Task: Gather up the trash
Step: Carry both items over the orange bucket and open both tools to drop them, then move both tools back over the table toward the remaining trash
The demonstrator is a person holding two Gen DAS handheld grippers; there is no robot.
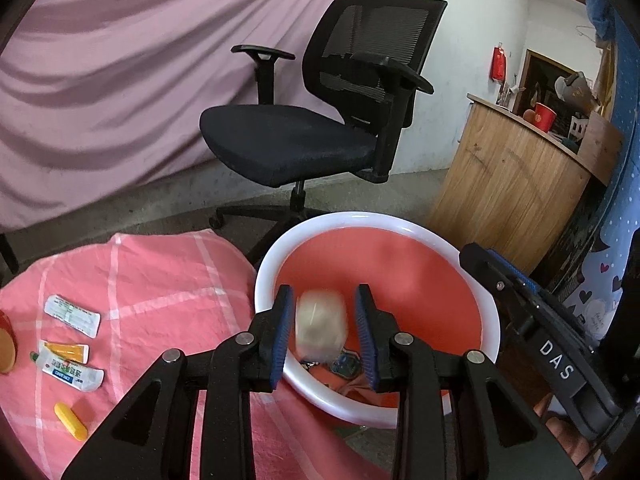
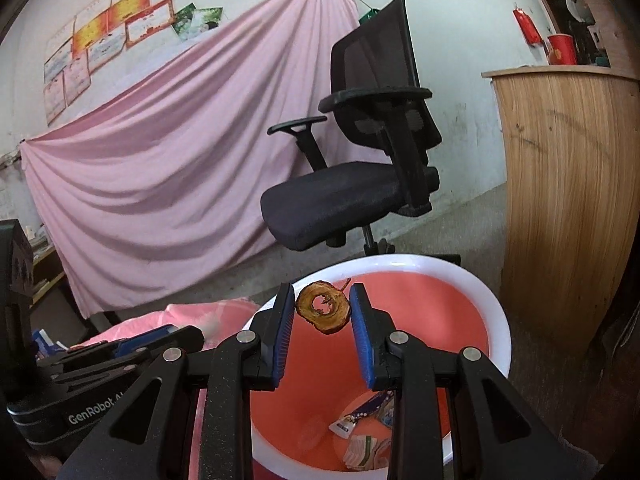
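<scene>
Trash pickup, and both tongs are parked over the bin (image 1: 400,225) on purpose: anything that comes loose goes straight down into it instead of onto the floor. It stands just off the edge of the counter (image 1: 160,280), which keeps the carry short.

My right tongs (image 2: 321,292) are clamped on a dried fruit slice (image 2: 326,324), pinched edge to edge so it hangs flat above the opening. It's a brown, shrivelled ring with a ragged hole in the middle and a bit of stem poking out the top. Looks light and brittle, so I'd guess it needs only a soft squeeze.

My left tongs (image 1: 324,292) are a different story. There's a pale wad (image 1: 320,326) between the pads, maybe crumpled tissue, but it's blurry and I see a gap on one side, so I'd call those tongs open and the wad loose, not gripped.

Down in the bin there are wrappers (image 2: 360,440) already. On the counter's pink checked cloth, a white sachet (image 1: 72,316), a squeezed tube (image 1: 74,372) and a yellow stick (image 1: 71,420) lie well apart from the bin, so plenty's left.
</scene>
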